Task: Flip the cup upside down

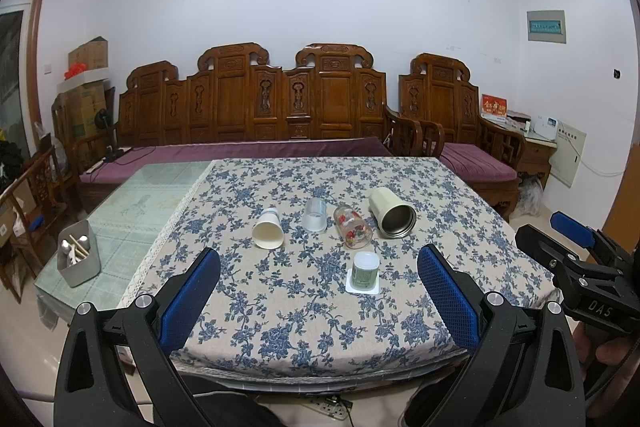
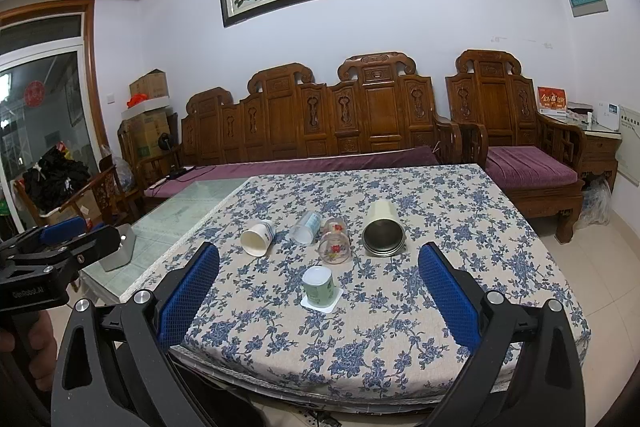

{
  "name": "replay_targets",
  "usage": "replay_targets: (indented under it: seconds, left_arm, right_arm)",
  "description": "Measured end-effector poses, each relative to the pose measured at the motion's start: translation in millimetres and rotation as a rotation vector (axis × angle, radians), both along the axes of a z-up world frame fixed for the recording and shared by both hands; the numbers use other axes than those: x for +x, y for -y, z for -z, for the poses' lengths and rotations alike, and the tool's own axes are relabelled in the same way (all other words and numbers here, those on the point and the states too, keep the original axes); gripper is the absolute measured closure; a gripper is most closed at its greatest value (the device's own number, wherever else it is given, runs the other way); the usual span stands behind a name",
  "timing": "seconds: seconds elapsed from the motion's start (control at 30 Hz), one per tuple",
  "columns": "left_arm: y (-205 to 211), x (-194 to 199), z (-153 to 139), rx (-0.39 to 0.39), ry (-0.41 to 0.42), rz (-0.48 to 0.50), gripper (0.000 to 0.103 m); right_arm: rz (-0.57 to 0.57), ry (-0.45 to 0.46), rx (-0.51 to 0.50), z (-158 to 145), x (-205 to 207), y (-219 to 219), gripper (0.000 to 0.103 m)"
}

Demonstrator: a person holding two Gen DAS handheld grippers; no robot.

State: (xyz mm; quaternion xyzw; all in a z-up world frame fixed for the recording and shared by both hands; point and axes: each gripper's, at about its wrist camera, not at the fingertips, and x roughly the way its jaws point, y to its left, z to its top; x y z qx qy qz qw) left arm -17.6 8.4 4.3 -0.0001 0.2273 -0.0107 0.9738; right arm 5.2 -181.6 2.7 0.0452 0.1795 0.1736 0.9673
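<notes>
Four cups lie on their sides in a row on the flowered tablecloth (image 1: 304,311): a white paper cup (image 1: 268,229) (image 2: 257,237), a clear plastic cup (image 1: 315,214) (image 2: 306,227), a glass with red flowers (image 1: 353,227) (image 2: 335,241) and a cream steel tumbler (image 1: 392,213) (image 2: 384,229). A small green cup (image 1: 365,271) (image 2: 319,285) stands upside down on a white square nearer me. My left gripper (image 1: 319,277) and right gripper (image 2: 319,273) are both open and empty, held back from the table's near edge.
A grey box with utensils (image 1: 78,259) stands on the bare glass tabletop at the left. A carved wooden sofa (image 1: 256,115) with purple cushions runs behind the table. My right gripper also shows at the right of the left wrist view (image 1: 568,239).
</notes>
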Motion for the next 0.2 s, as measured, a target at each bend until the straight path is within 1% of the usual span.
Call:
replay_targets:
  seconds: [0.2]
  left_arm:
    - [0.3,-0.2,0.0,-0.001,0.000,0.002,0.008]
  right_arm:
    - [0.002,0.001,0.000,0.1,-0.1,0.1,0.003]
